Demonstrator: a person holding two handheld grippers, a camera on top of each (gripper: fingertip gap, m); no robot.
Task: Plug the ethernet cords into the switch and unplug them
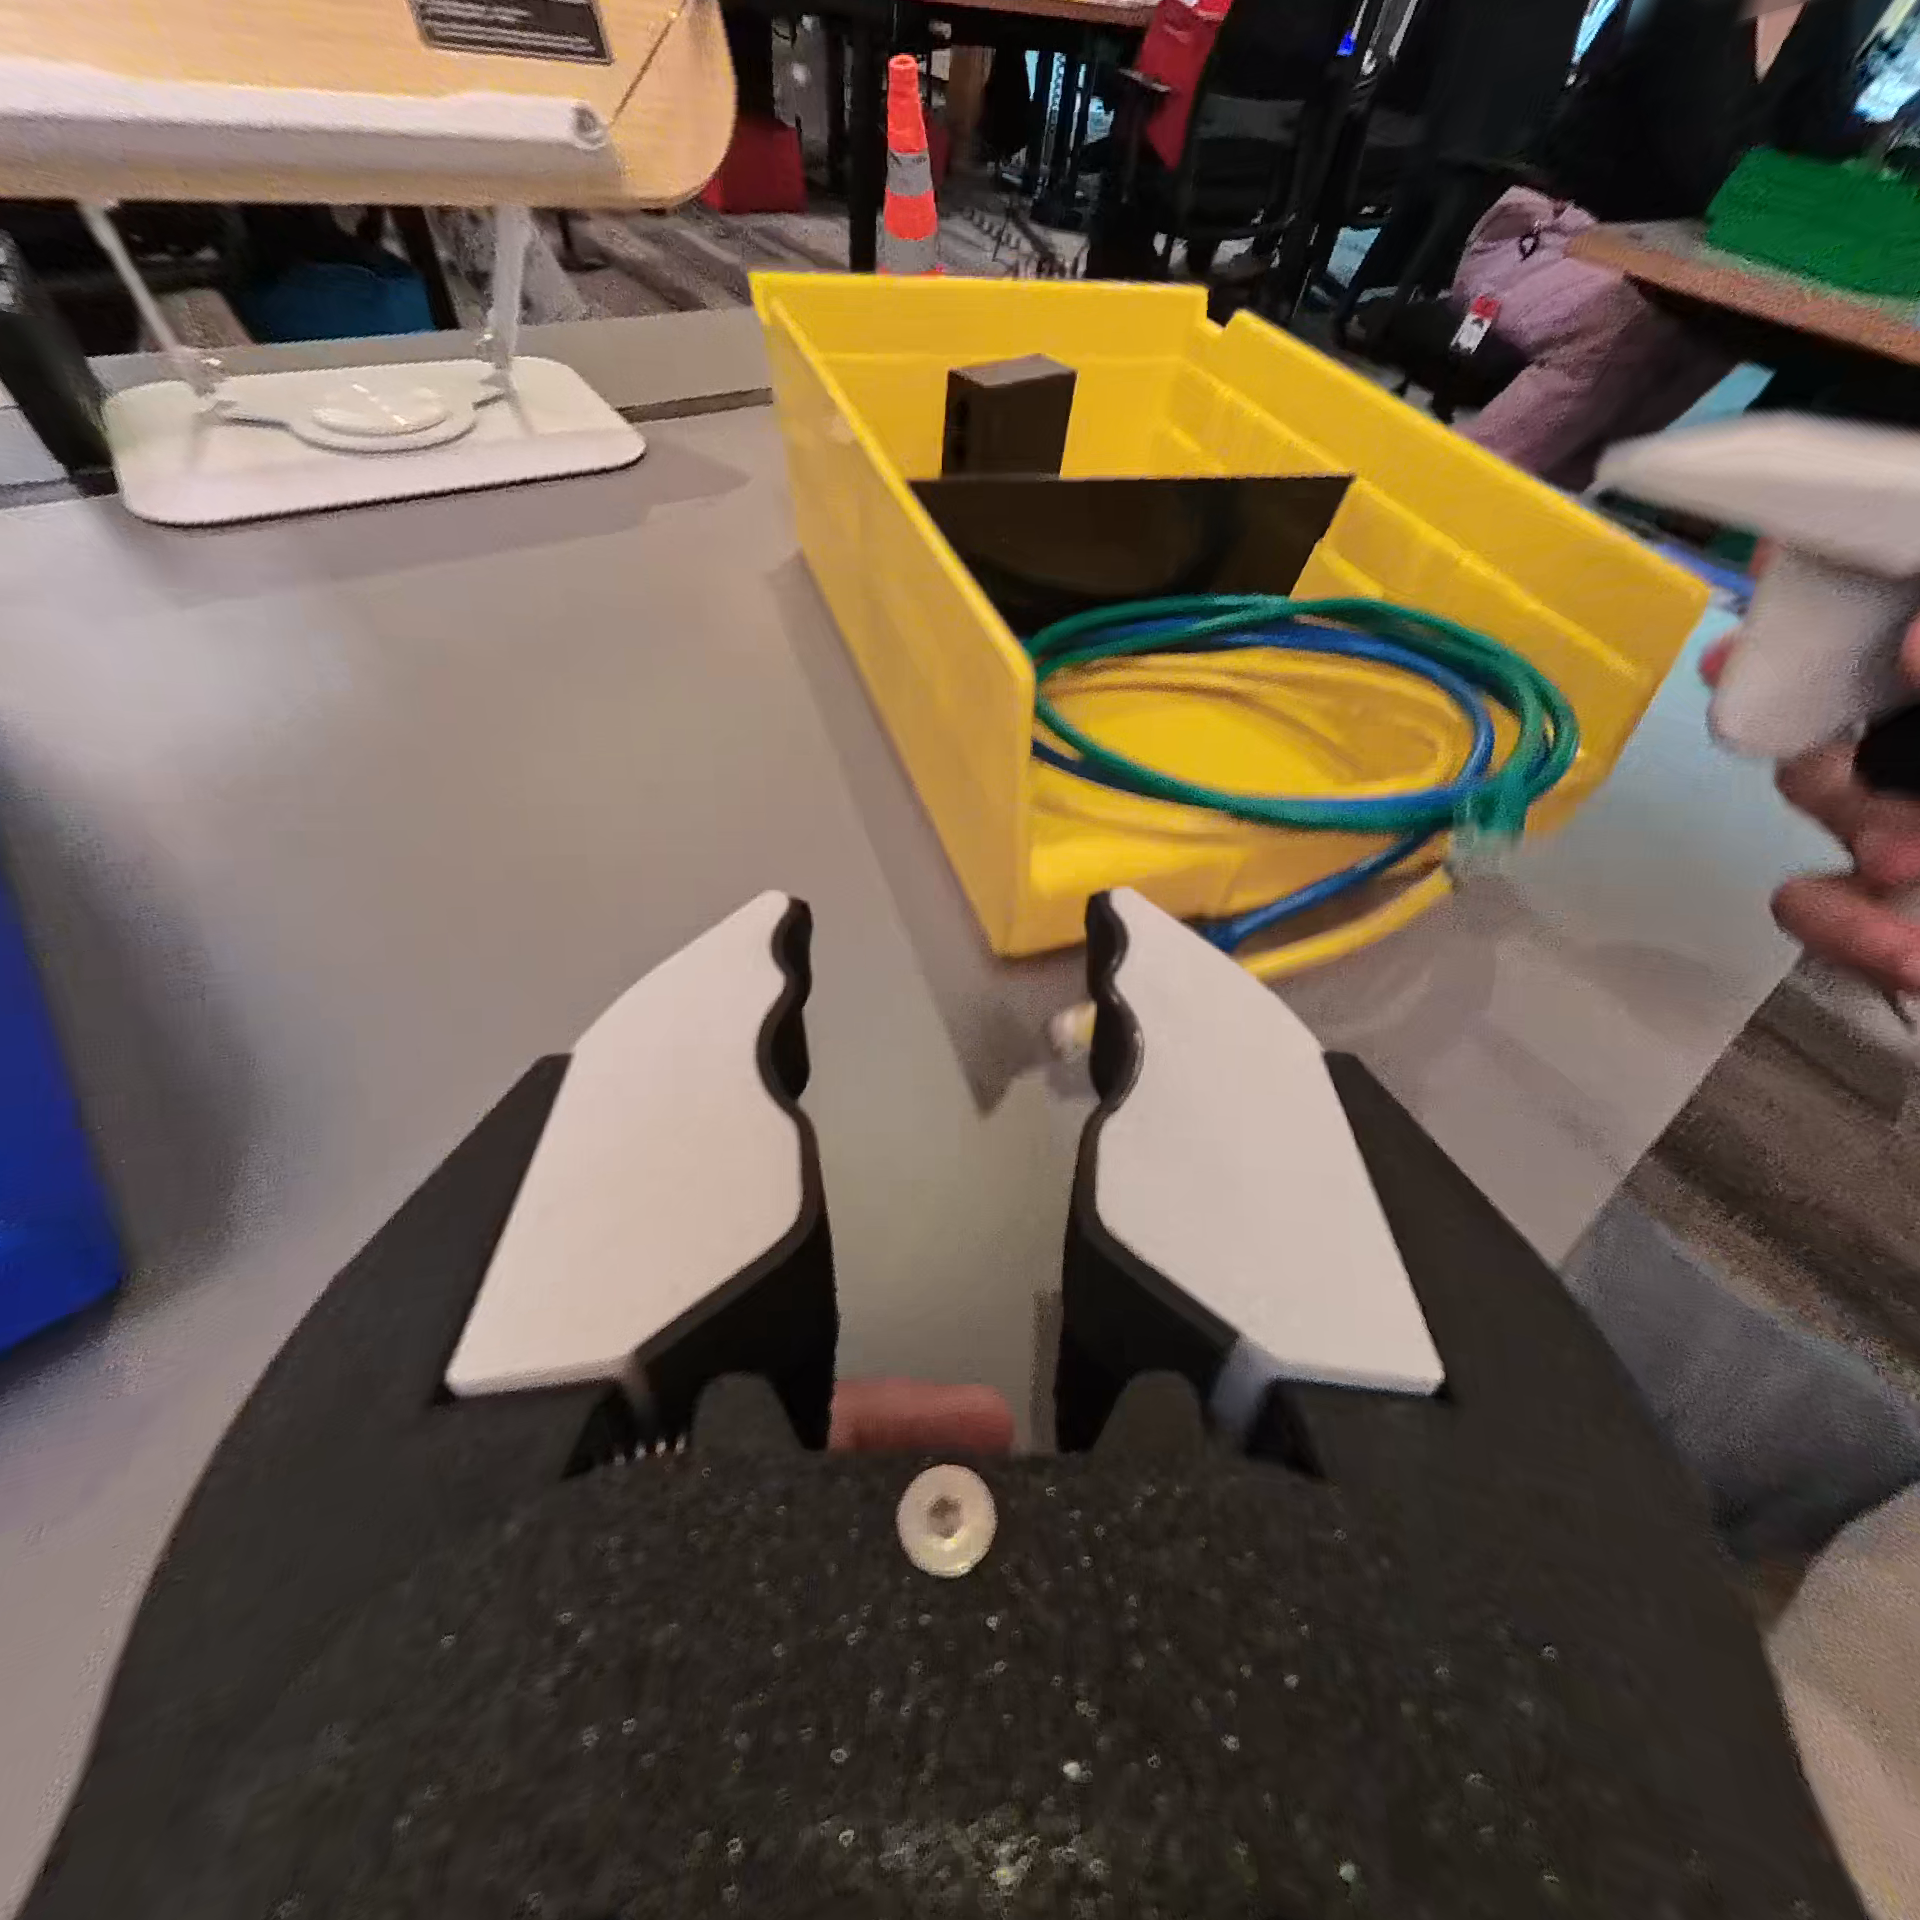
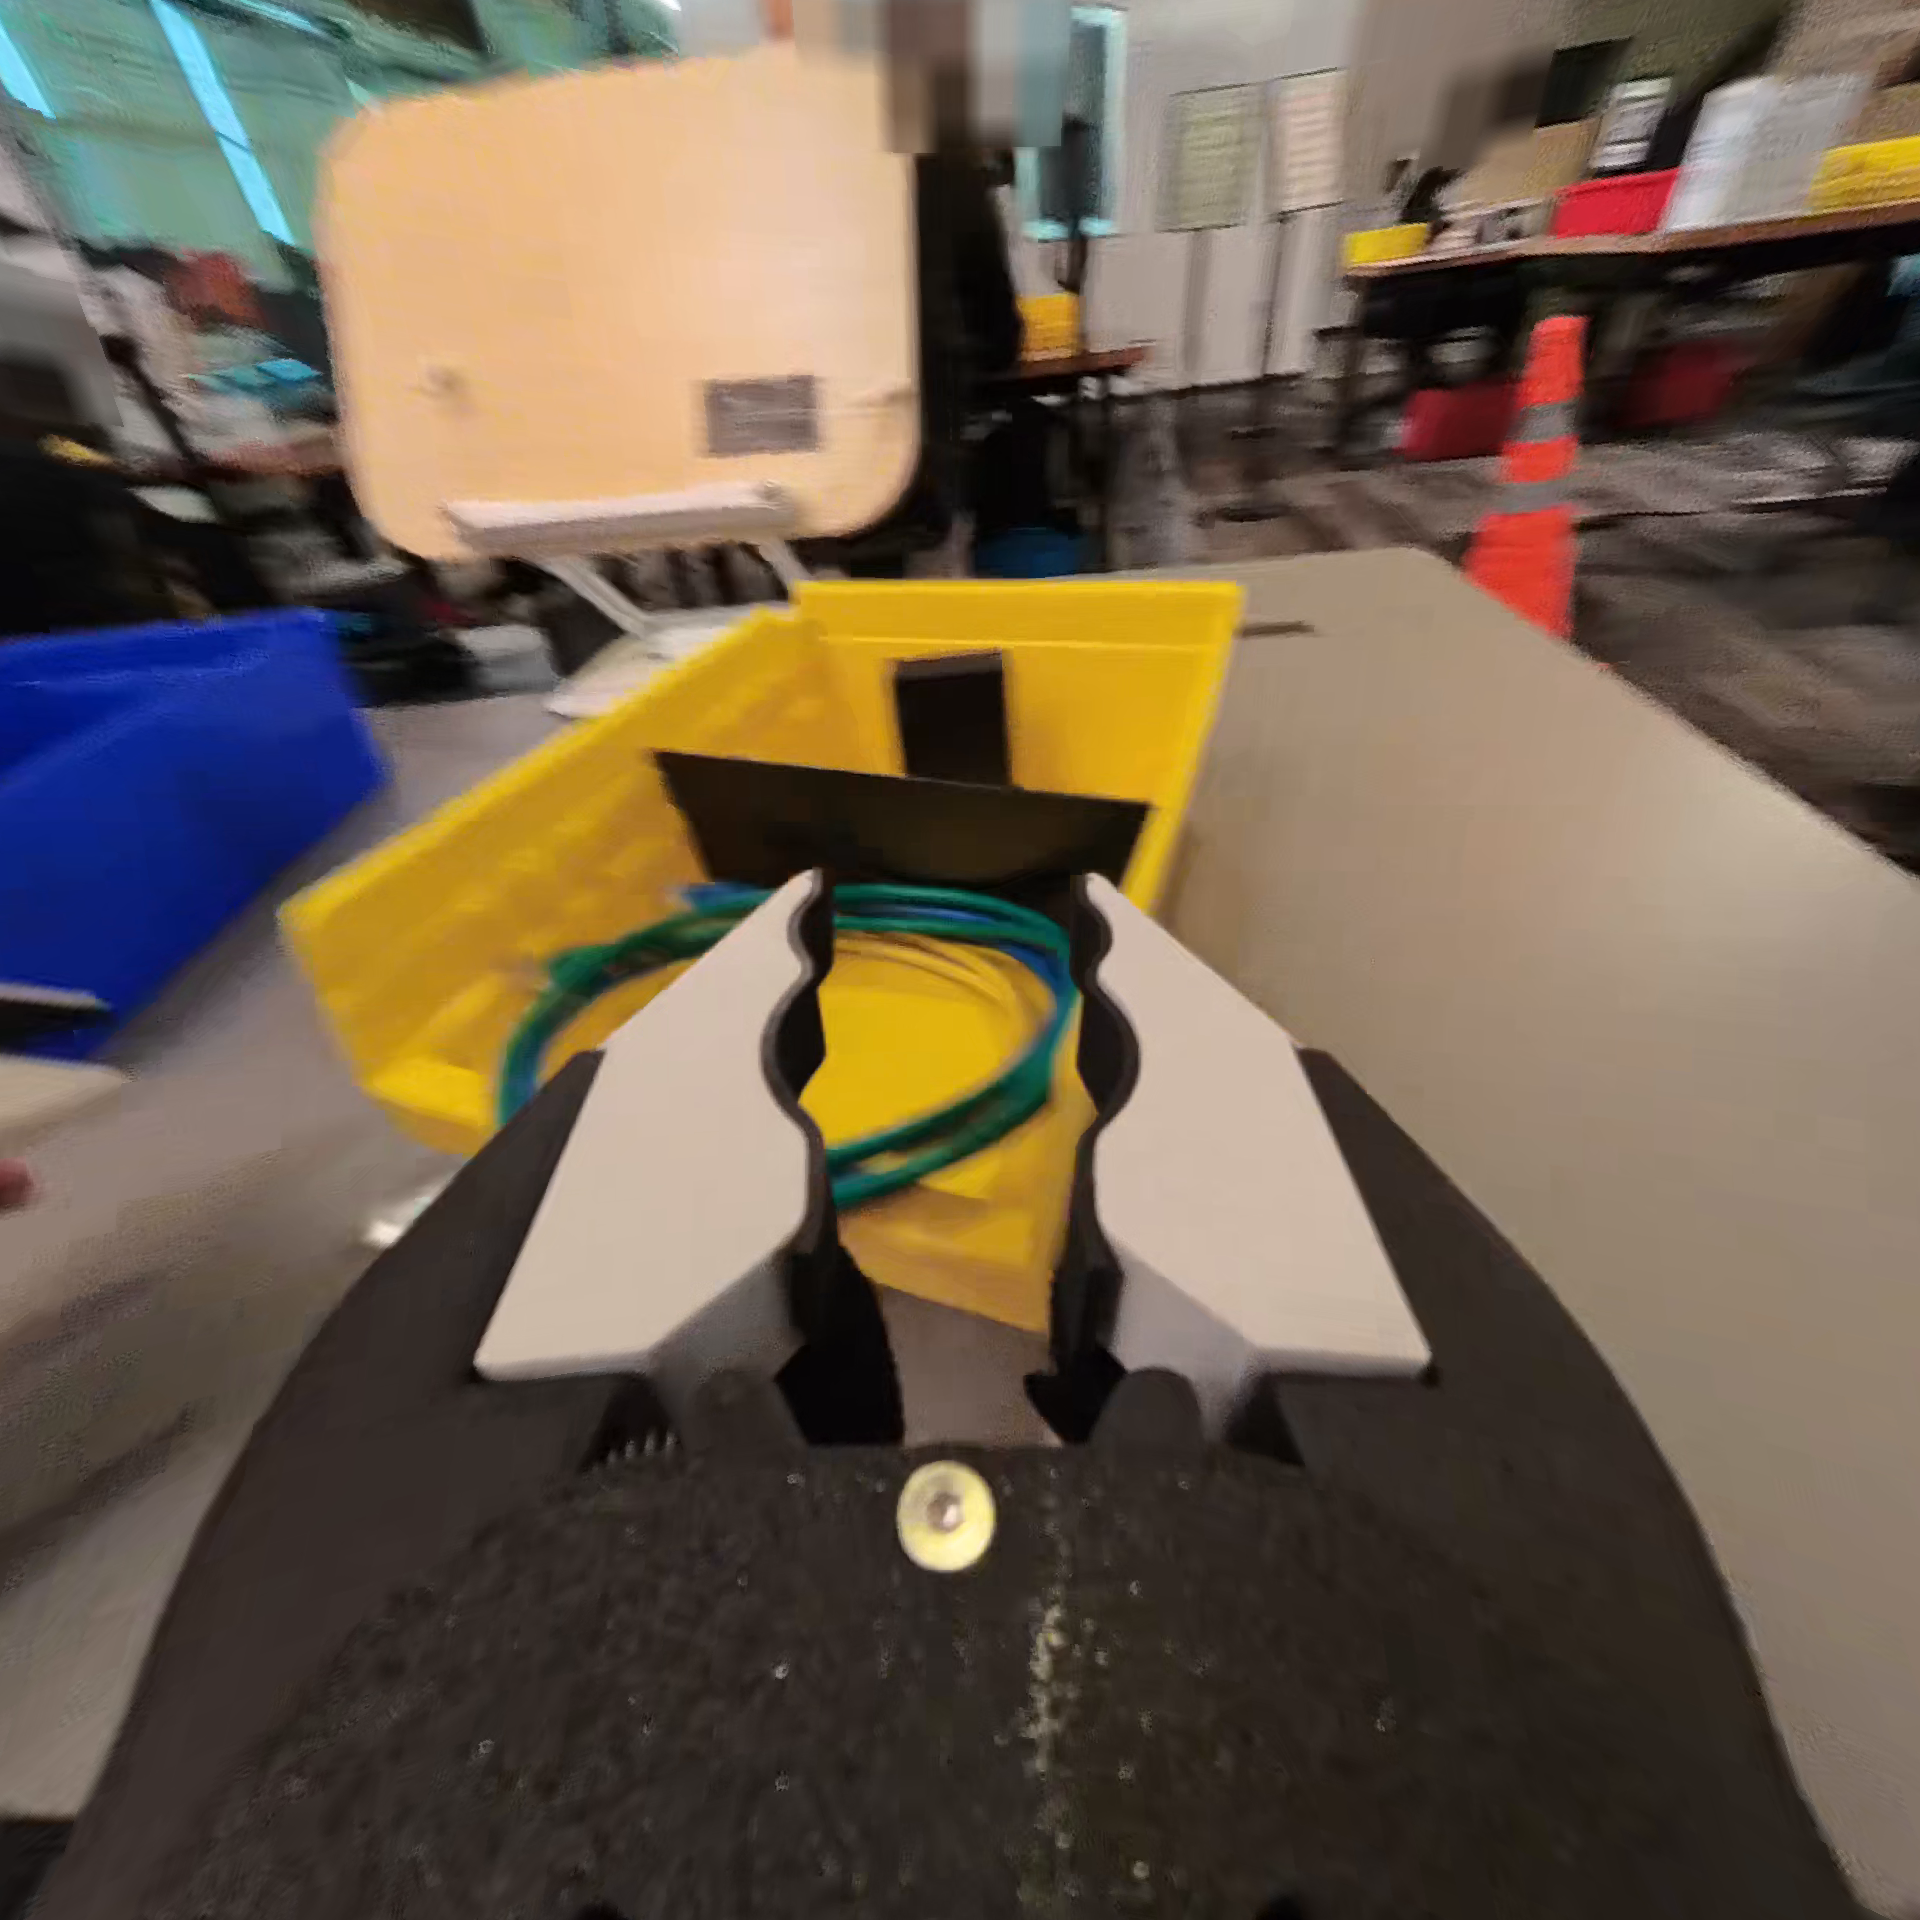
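Observation:
A yellow bin (image 1: 914, 665) stands on the grey table and holds coiled green (image 1: 1527, 707), blue (image 1: 1351, 800) and yellow ethernet cords. A black switch (image 1: 1006, 414) stands upright at the bin's back behind a black divider (image 1: 1132, 530). Cord ends spill over the bin's low front edge onto the table. My left gripper (image 1: 945, 935) is open and empty above the table, just left of the bin's front. My right gripper (image 2: 951, 914) is open and empty, in front of the bin (image 2: 436, 935), above the coiled cords (image 2: 914, 1153). The switch (image 2: 951, 727) lies beyond it.
A white stand base (image 1: 364, 436) carries a tilted wooden board (image 1: 343, 114) at the back left. A blue bin (image 2: 166, 790) sits left of the yellow one. Orange cones (image 1: 906, 177) stand on the floor. The table edge (image 1: 1714, 1081) runs along the right.

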